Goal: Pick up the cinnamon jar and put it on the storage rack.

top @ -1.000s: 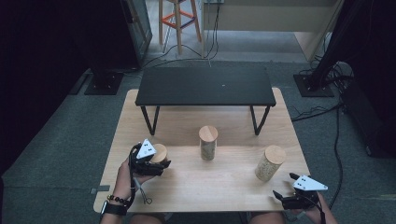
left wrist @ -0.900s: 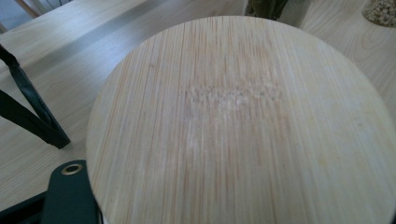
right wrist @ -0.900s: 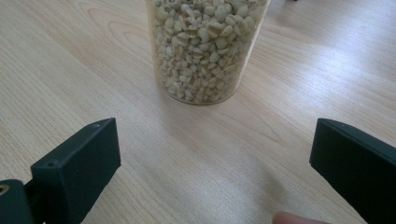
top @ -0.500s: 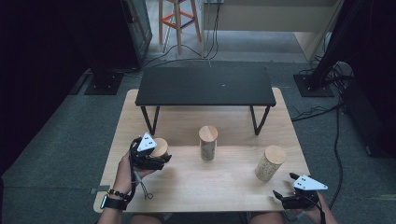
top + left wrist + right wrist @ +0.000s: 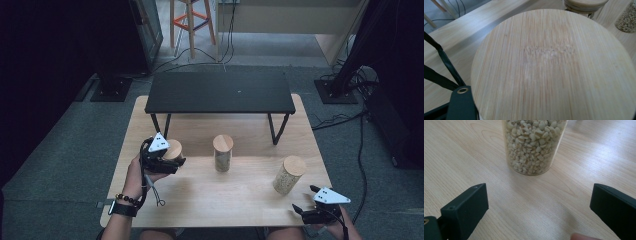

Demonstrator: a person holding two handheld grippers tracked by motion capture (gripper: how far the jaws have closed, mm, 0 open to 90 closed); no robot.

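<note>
Three clear jars with round bamboo lids stand along the wooden table (image 5: 210, 200). My left gripper (image 5: 161, 156) is shut on the left jar (image 5: 173, 149), whose lid (image 5: 554, 67) sits right in front of the left gripper view. The middle jar (image 5: 223, 152) stands upright at the table's centre. At the right, the grain-filled jar (image 5: 288, 175) stands just beyond my right gripper (image 5: 320, 209). That gripper rests open near the front right corner. In the right gripper view its jaws (image 5: 539, 195) stand wide apart, short of the grain jar (image 5: 535, 145).
A low black bench (image 5: 220, 92) stands on the far half of the table, its legs just behind the jars. Beyond the table are a stool (image 5: 190, 20), cables and dark stands on the grey floor. A fingertip (image 5: 580, 237) shows at the right gripper view's bottom edge.
My left gripper and the left jar in it have shifted together up the high view, away from the person. The right gripper and the other two jars have stayed put.
</note>
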